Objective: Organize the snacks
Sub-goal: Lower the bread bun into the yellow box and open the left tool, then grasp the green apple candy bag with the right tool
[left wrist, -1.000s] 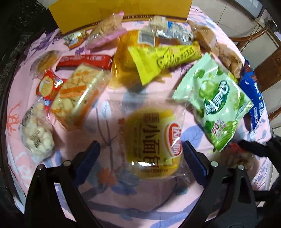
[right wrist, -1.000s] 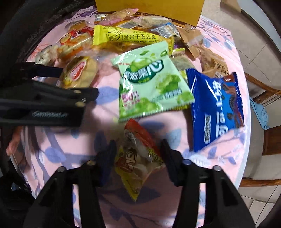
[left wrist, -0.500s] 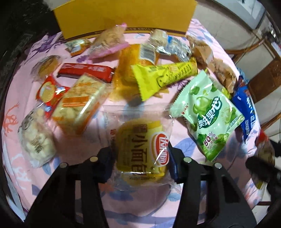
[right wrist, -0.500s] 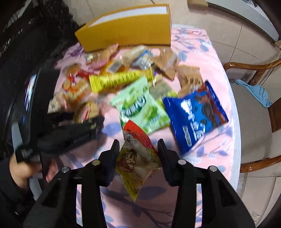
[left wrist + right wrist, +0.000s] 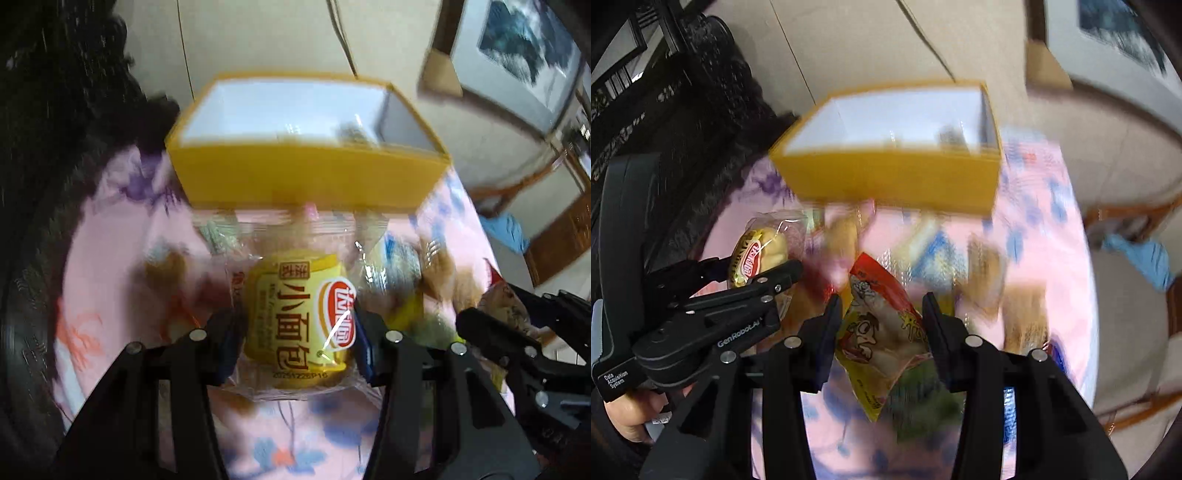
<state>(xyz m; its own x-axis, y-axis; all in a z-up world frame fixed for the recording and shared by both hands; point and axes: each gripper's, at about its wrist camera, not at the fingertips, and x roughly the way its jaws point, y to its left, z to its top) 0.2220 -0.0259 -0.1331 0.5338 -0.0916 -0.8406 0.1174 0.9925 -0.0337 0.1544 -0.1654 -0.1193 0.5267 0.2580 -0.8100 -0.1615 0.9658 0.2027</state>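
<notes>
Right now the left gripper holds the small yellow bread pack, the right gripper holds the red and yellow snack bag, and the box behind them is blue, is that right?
Not quite. The box is yellow outside, white inside, as the left wrist view shows. The rest stands: the left gripper holds the bread pack, and the right gripper holds the snack bag.

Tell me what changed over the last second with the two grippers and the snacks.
The left gripper shut on the yellow bread pack and lifted it toward the yellow box. The right gripper, already clamping the red-and-yellow snack bag, rose too. The box stayed put.
</notes>
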